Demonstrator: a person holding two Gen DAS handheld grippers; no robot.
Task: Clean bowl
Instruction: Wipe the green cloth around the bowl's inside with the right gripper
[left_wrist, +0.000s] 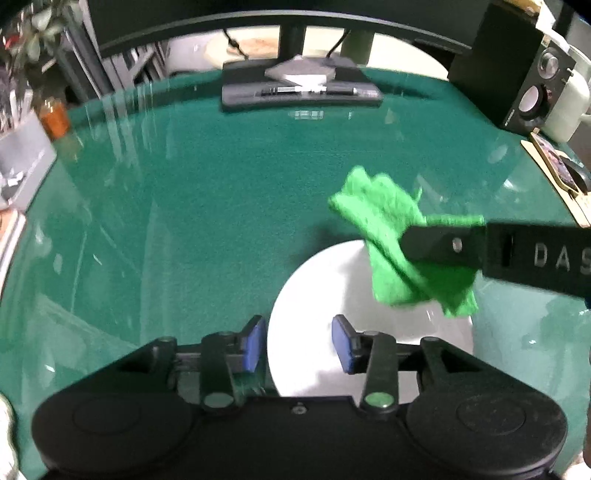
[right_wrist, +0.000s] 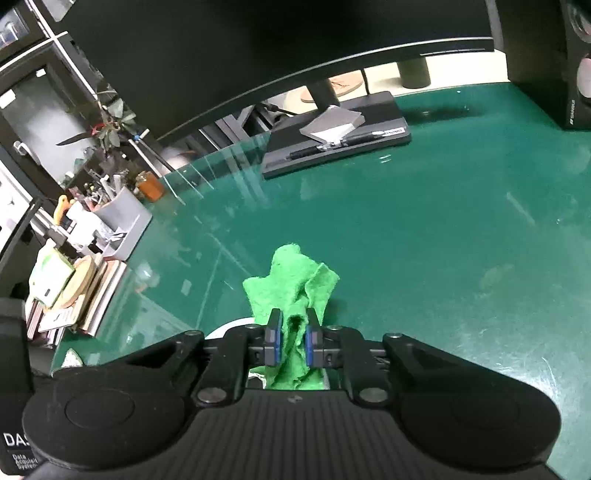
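Left edge of the surface (right_wrist: 406, 229): a grey organiser (right_wrist: 123, 221) stuffed with small items, an orange jar (right_wrist: 149, 186) just beyond it, and a stack of books (right_wrist: 92, 291) nearer the camera. The surface itself is green under a glossy, reflective top.

Left gripper (left_wrist: 299, 341): jaws apart, blue pads (left_wrist: 255, 341) visible on both fingers, nothing pressed between them. The white bowl (left_wrist: 325, 295) lies directly ahead of and below this gripper, near the front edge of the surface and right of its centre; part of the rim shows in the gap between the fingers. Whether the pads touch the rim cannot be told.

Far edge, centre: a dark monitor (right_wrist: 258, 48) on a flat black base (left_wrist: 301, 90), with a pen and a small grey block resting on that base.

Green cloth (left_wrist: 399, 236): bunched and crumpled, hanging over the right half of the bowl. Contact between cloth and bowl cannot be confirmed from either view.

Right gripper (right_wrist: 291, 341): clenched on the green cloth, the blue pads pressing a fold from both sides, loose cloth spilling forward past the fingertips. In the left wrist view its black finger enters from the right and crosses the cloth above the bowl.

Far right corner: a black speaker (left_wrist: 535, 77) with a white mug-like object (left_wrist: 569, 107) beside it. Along the right edge lies a flat wooden item (left_wrist: 554, 173); detail too blurred to identify.
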